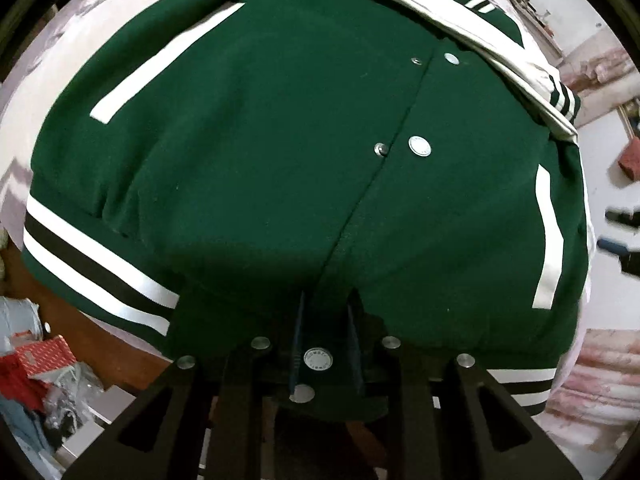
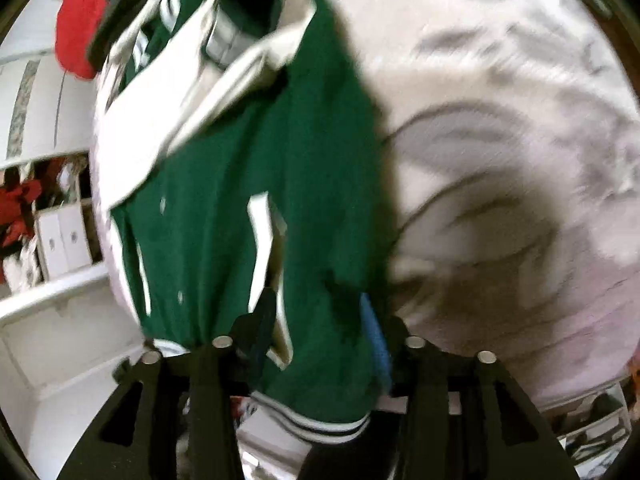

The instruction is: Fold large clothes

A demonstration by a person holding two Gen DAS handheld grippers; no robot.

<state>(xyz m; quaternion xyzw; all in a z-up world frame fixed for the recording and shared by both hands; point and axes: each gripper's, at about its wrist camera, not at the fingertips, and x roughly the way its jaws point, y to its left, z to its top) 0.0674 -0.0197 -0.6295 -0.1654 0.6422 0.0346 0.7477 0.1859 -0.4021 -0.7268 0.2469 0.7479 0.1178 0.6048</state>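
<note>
L gripper [image 1: 325,332], seen in the left wrist view: black jaws stand narrow, blue-edged pads pinched on the bottom hem of the dark green varsity-style jacket [image 1: 280,168] w/ white trim, right at the front placket. One silver snap button [image 1: 317,359] sits between the fingers, another just below it. Fabric bunches up over the fingertips and hides their ends.

Outward from there: the placket runs up and away from the grip, w/ two more snap pairs along it. A white pocket stripe [image 1: 160,64] slants on the left panel, another [image 1: 550,240] runs down the right panel. The striped rib hem [image 1: 100,268], white/black/white, wraps the lower left edge; same banding shows lower right. A white sleeve [image 1: 480,32] w/ a striped cuff lies folded across the upper part of the jacket. The jacket lies spread on a pale patterned bedcover [image 1: 36,92]. Clutter beyond the bed edge at lower left, incl. a red-and-white box [image 1: 44,354].

R gripper [image 2: 320,332], right wrist view, heavily blurred: jaws about half-wide, w/ the jacket's [image 2: 224,208] hem edge lying between them. One blue pad [image 2: 378,344] shows at the fabric's right side; can't tell if the pads press on the cloth or just straddle it. The rib hem [image 2: 320,426] hangs below the fingers. The white sleeve [image 2: 192,92] crosses the jacket further up; the bedcover [image 2: 500,140] fills the right side. White shelving [image 2: 60,240] at left, something red [image 2: 78,20] at top left.
</note>
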